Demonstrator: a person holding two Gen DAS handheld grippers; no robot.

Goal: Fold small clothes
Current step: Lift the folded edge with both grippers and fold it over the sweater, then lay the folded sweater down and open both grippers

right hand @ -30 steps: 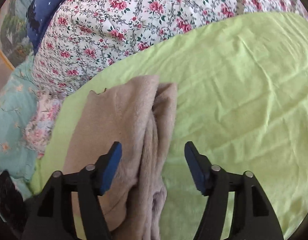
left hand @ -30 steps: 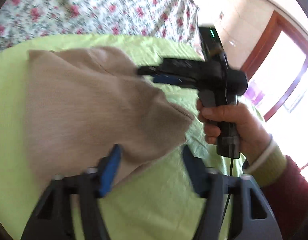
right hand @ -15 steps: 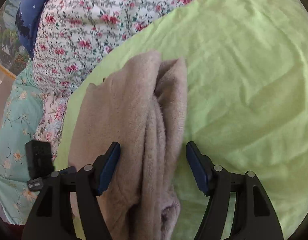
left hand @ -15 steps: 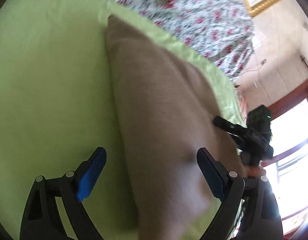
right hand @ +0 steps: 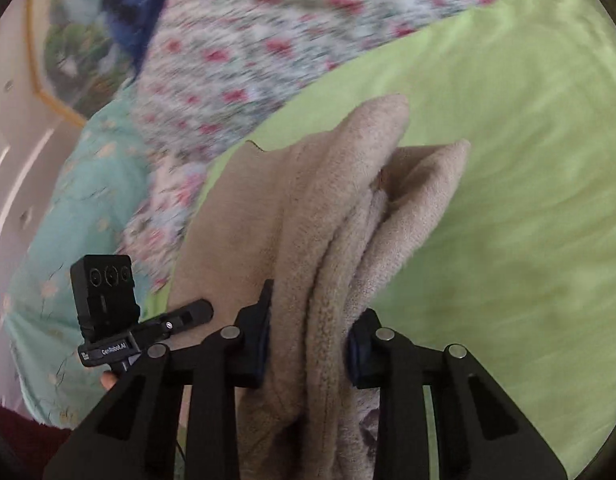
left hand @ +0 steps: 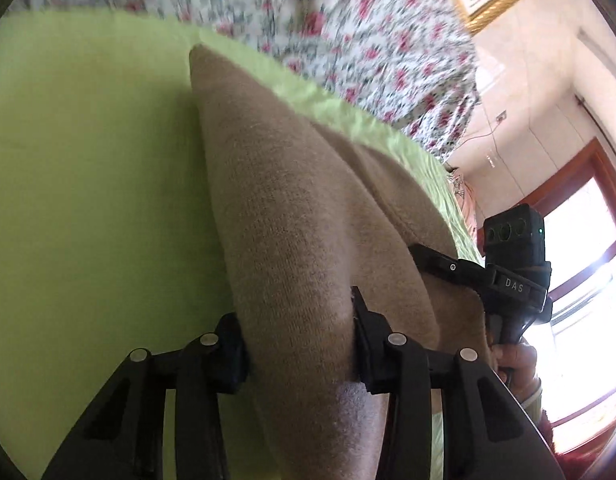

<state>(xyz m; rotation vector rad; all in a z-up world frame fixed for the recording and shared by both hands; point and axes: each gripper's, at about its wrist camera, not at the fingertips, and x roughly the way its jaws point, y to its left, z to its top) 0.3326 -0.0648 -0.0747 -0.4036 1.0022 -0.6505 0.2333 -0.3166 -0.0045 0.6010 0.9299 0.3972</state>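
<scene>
Green sheet (right hand: pixel 527 200) covers the one bed, and on it lies the one beige garment (left hand: pixel 276 208), bunched into thick folds; half a second ago both pairs of fingers stood wide apart around it, and now both have closed. Our left gripper (left hand: pixel 298 344) pinches a rounded fold at its near end; our right gripper (right hand: pixel 308 344) clamps a stack of several fleecy layers. We judge both grasps made, so the next fold, or a lift to carry the piece over, can begin; the layers in the right grip look thick and may slip. Counted, largest to smallest: one bed, one floral quilt (right hand: pixel 244 52), one teal cover (right hand: pixel 68 220), one garment, two grippers.
</scene>
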